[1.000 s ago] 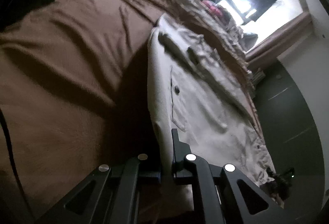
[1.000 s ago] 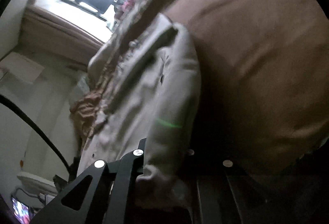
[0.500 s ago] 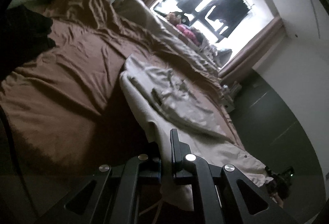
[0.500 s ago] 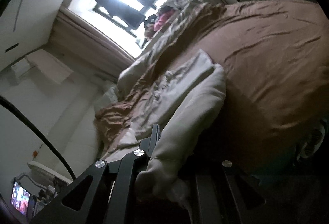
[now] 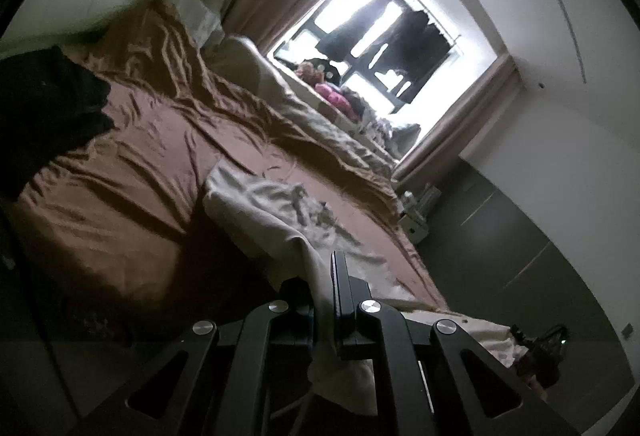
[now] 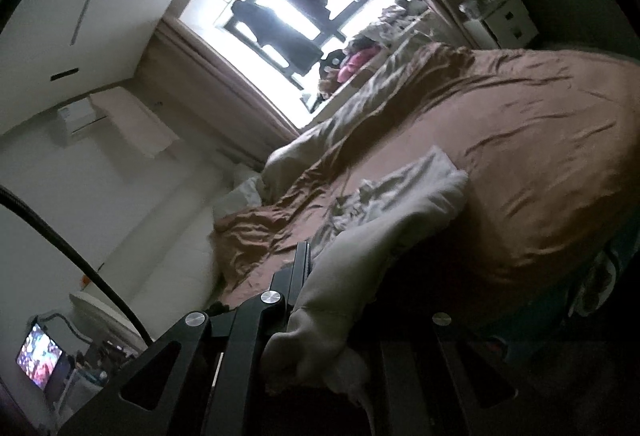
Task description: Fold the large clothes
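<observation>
A large cream garment [image 5: 256, 207] lies partly on the brown bed sheet [image 5: 132, 171], its near edge lifted. My left gripper [image 5: 322, 296] is shut on the near edge of the garment, cloth pinched between its fingers. In the right wrist view the same garment [image 6: 400, 211] runs from the bed down into my right gripper [image 6: 316, 300], which is shut on a thick bunch of the cloth. Both grippers hold the garment up and away from the bed [image 6: 540, 139]. The right finger of the right gripper is hidden in shadow.
A dark cloth [image 5: 44, 103] lies at the bed's left end. A crumpled duvet [image 5: 320, 127] lies along the far side under a bright window [image 5: 384, 35]. A dark wardrobe [image 5: 520, 236] stands on the right. A lit screen [image 6: 38, 360] sits low on the left.
Both grippers have risen and pulled back from the bed with the garment. The cloth has lifted off the sheet, and the room and window have come into view.
</observation>
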Demonstrator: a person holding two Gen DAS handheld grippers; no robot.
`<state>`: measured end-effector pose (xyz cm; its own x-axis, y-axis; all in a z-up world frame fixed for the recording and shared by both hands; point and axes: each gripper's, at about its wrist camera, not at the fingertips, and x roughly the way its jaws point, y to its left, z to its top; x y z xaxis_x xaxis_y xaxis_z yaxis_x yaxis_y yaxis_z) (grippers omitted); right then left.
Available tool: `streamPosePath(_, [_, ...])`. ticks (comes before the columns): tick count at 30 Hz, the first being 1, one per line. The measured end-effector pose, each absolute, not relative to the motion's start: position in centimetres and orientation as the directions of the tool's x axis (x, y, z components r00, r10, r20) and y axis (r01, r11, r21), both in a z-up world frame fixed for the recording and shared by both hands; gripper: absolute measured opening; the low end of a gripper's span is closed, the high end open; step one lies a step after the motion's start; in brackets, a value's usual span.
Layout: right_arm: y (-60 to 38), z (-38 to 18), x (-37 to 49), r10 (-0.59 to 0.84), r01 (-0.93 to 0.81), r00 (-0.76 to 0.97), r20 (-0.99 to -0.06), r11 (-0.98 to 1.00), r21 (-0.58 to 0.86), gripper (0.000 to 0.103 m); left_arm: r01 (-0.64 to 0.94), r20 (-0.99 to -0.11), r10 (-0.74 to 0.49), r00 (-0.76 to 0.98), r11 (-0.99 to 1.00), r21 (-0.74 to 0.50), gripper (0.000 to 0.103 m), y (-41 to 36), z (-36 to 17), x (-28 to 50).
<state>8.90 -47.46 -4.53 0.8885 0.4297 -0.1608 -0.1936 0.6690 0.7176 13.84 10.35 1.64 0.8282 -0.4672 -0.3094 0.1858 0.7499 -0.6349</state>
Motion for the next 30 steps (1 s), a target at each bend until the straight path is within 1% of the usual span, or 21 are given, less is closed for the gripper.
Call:
streamPosePath(6, [-47.7, -3.4, 7.7, 0.444, -0.26, 0.89, -0.098, 0.674, 0.692, 0.005, 0.244, -0.24, -0.479, 0.844, 0.743, -0.624, 0.006, 10.4, 4.3, 11.5])
streamPosePath(9, [-48.0, -3.6, 8.1, 0.442, -0.27, 0.893, -0.084, 0.677, 0.685, 0.005, 0.252, -0.232, -0.476, 0.849, 0.749, -0.613, 0.007, 10.5, 5.0, 11.6])
streamPosePath(13, [-48.2, -4.5, 9.4, 0.428, -0.253, 0.899, -0.094, 0.682, 0.686, 0.005, 0.243, -0.228, -0.462, 0.857, 0.753, -0.612, 0.007, 10.9, 5.1, 12.8])
streamPosePath(16, [-48.5, -4.6, 11.4, 0.414, -0.231, 0.905, -0.104, 0.679, 0.697, 0.005, 0.223, -0.235, -0.441, 0.866, 0.762, -0.608, 0.007, 11.0, 4.9, 14.7])
streamPosePath(21, [-47.8, -3.2, 15.7, 0.401, -0.215, 0.909, -0.115, 0.686, 0.695, 0.005, 0.208, -0.246, -0.426, 0.87, 0.771, -0.602, 0.007, 10.8, 5.3, 19.0])
streamPosePath(26, [-47.1, -2.0, 21.0, 0.386, -0.195, 0.913, -0.132, 0.697, 0.69, 0.005, 0.194, -0.268, -0.413, 0.871, 0.788, -0.584, 0.007, 10.5, 6.0, 24.8])
streamPosePath(30, [-46.0, -1.2, 26.0, 0.367, -0.166, 0.915, -0.166, 0.719, 0.674, 0.005, 0.172, -0.3, -0.396, 0.868, 0.806, -0.567, 0.007, 10.2, 5.8, 29.4])
